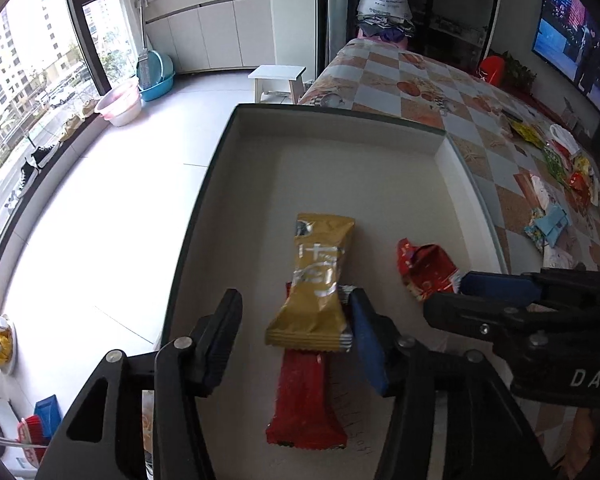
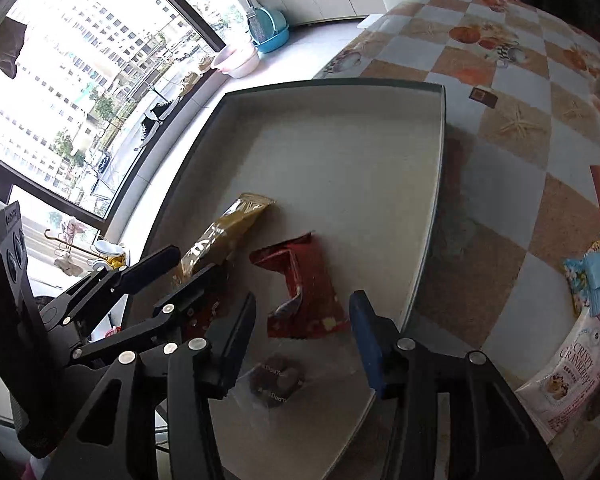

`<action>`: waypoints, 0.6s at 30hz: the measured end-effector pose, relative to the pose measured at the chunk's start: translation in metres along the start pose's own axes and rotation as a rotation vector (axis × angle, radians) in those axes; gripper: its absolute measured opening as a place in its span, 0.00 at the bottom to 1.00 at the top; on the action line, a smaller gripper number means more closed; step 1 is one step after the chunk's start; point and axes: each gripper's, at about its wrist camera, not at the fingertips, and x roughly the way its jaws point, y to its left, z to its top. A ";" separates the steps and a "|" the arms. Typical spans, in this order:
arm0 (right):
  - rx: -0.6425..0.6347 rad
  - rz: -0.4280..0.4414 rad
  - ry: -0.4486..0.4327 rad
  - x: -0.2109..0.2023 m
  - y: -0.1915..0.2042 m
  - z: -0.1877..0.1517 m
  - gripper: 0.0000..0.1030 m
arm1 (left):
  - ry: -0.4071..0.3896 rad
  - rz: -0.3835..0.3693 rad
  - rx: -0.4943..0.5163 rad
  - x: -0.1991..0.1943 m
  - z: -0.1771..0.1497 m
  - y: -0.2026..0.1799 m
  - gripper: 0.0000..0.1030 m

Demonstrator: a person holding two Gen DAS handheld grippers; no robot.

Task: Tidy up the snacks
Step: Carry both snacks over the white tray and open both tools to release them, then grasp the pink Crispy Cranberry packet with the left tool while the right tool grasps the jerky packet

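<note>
A shallow white box (image 1: pixel 340 120) sits at the table's left end. In it lie a gold snack packet (image 1: pixel 316 280), a red bar packet (image 1: pixel 306 400) under it, and a crumpled red packet (image 1: pixel 426 266). My left gripper (image 1: pixel 296 312) is open, its fingers either side of the gold packet's near end. My right gripper (image 2: pixel 304 324) is open above the crumpled red packet (image 2: pixel 304 296), with a clear-wrapped dark snack (image 2: pixel 274 380) just below it. The right gripper shows in the left wrist view (image 1: pixel 468 296), and the left gripper in the right wrist view (image 2: pixel 172 276).
The checked tablecloth (image 1: pixel 480 96) carries several loose snack packets at right (image 1: pixel 568 168), a blue packet (image 2: pixel 598 280) and a cranberry bag (image 2: pixel 576 372). A small dark packet (image 2: pixel 483 96) lies beyond the box. A white stool (image 1: pixel 276 80) and basins stand on the floor by the window.
</note>
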 end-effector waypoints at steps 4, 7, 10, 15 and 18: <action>0.004 -0.004 -0.023 -0.015 0.000 -0.009 0.49 | -0.006 -0.009 0.002 -0.005 0.000 -0.001 0.61; 0.037 -0.003 -0.141 -0.051 -0.013 -0.008 0.94 | -0.036 -0.023 0.016 -0.017 0.003 -0.008 0.67; 0.137 -0.073 -0.259 -0.091 -0.046 -0.010 1.00 | -0.057 -0.054 0.049 -0.028 0.007 -0.022 0.70; 0.375 -0.222 -0.291 -0.122 -0.122 -0.019 1.00 | -0.079 -0.130 0.138 -0.044 0.015 -0.064 0.72; 0.502 -0.284 -0.262 -0.122 -0.164 -0.024 1.00 | -0.081 -0.167 0.194 -0.049 0.018 -0.095 0.74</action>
